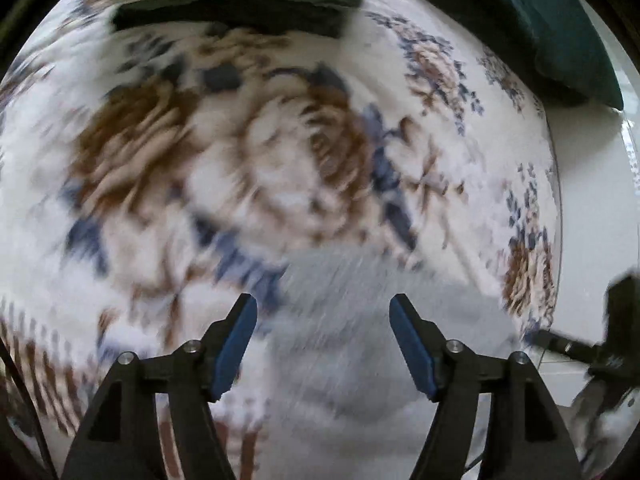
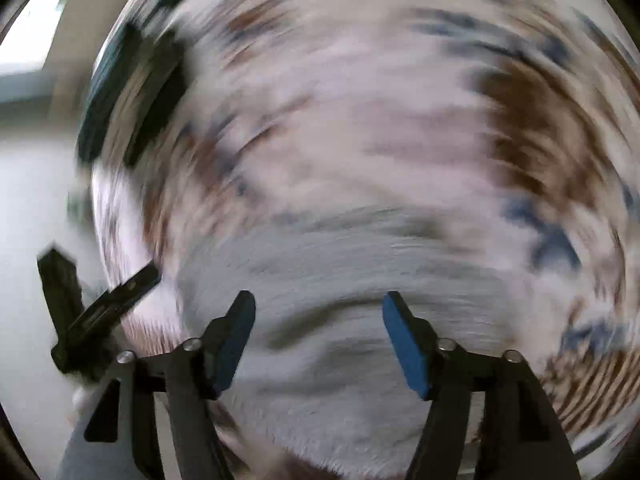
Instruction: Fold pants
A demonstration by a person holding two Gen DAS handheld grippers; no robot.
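Light grey pants (image 1: 360, 340) lie on a white blanket with brown and blue flowers (image 1: 224, 152). In the left wrist view they sit just ahead of and below my left gripper (image 1: 323, 308), which is open and empty above them. In the right wrist view the grey pants (image 2: 340, 280) fill the lower middle, wrinkled, under my right gripper (image 2: 319, 306), which is also open and empty. Both views are blurred by motion. The other gripper shows as a black shape at the right edge of the left wrist view (image 1: 616, 332) and at the left of the right wrist view (image 2: 92, 308).
A stack of folded clothes, dark and light (image 1: 240, 4), lies at the far edge of the blanket. A dark green cloth (image 1: 560, 32) lies at the far right. White tiled floor (image 1: 592, 184) runs along the blanket's right side.
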